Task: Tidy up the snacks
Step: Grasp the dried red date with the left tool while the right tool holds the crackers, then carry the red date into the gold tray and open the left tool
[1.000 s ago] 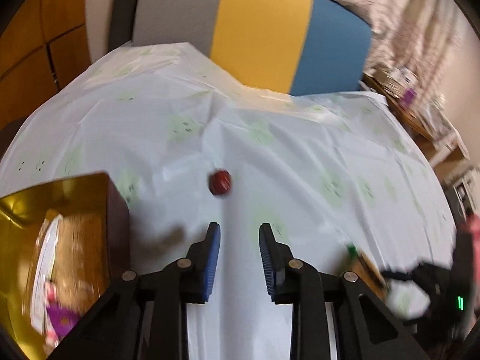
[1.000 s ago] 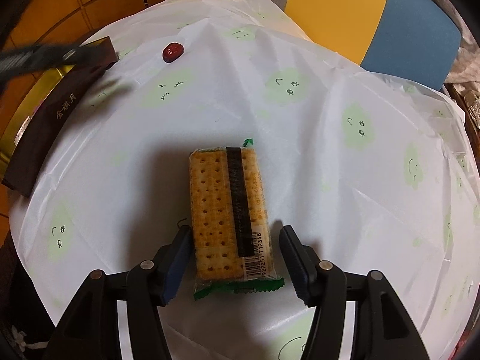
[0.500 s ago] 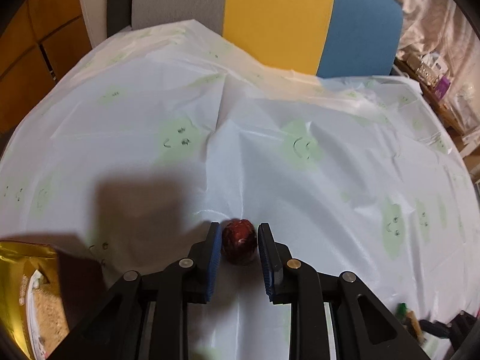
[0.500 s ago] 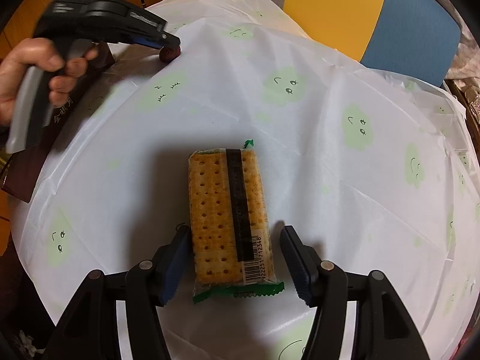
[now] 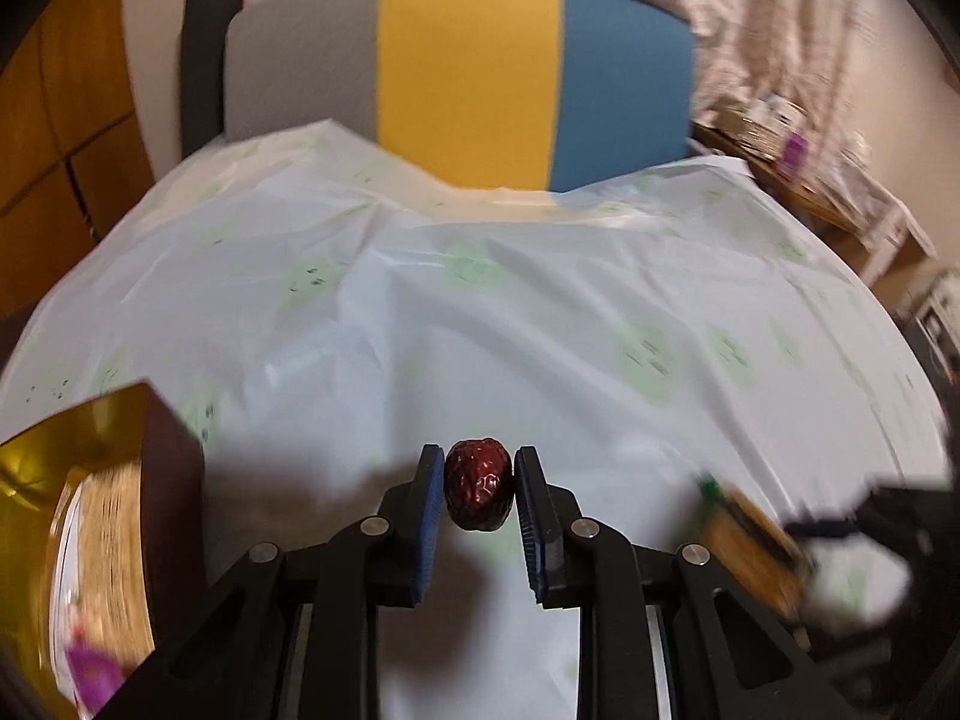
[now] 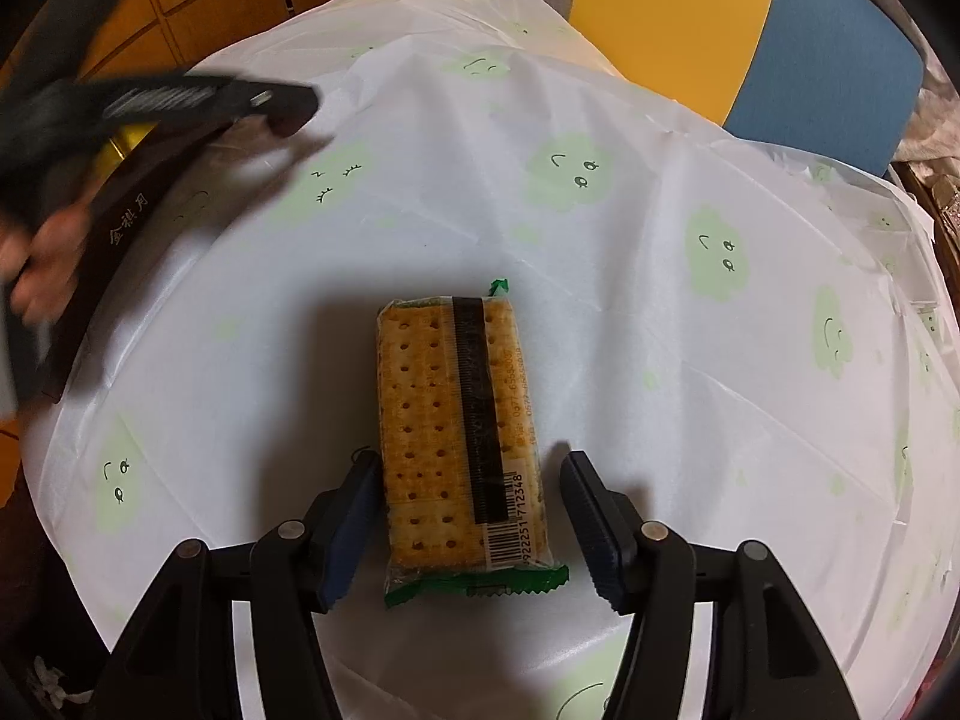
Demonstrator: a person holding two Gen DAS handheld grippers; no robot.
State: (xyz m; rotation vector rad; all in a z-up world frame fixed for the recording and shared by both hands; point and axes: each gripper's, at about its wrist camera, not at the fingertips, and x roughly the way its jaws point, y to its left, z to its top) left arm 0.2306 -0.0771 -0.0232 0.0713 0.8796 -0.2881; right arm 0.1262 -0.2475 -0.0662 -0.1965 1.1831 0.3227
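left wrist: white cloth (image 5: pixel 540 312) with green faces; left gripper (image 5: pixel 478 483) clamped on a red date (image 5: pixel 478 485), gold box (image 5: pixel 90 516) at left. right wrist: right gripper (image 6: pixel 474 501) spread around the cracker pack (image 6: pixel 459 432) lying on the cloth.

A: Your count, please.

B: You have two grippers: the left gripper (image 5: pixel 478 483) and the right gripper (image 6: pixel 471 507). One red date (image 5: pixel 478 485). One cracker packet (image 6: pixel 462 441). One gold-lined box (image 5: pixel 90 516).

A: Furniture?

B: You have one table, under one tablecloth (image 6: pixel 600 312) with green faces, and one chair (image 5: pixel 468 78) behind. Box contents too blurred to count.
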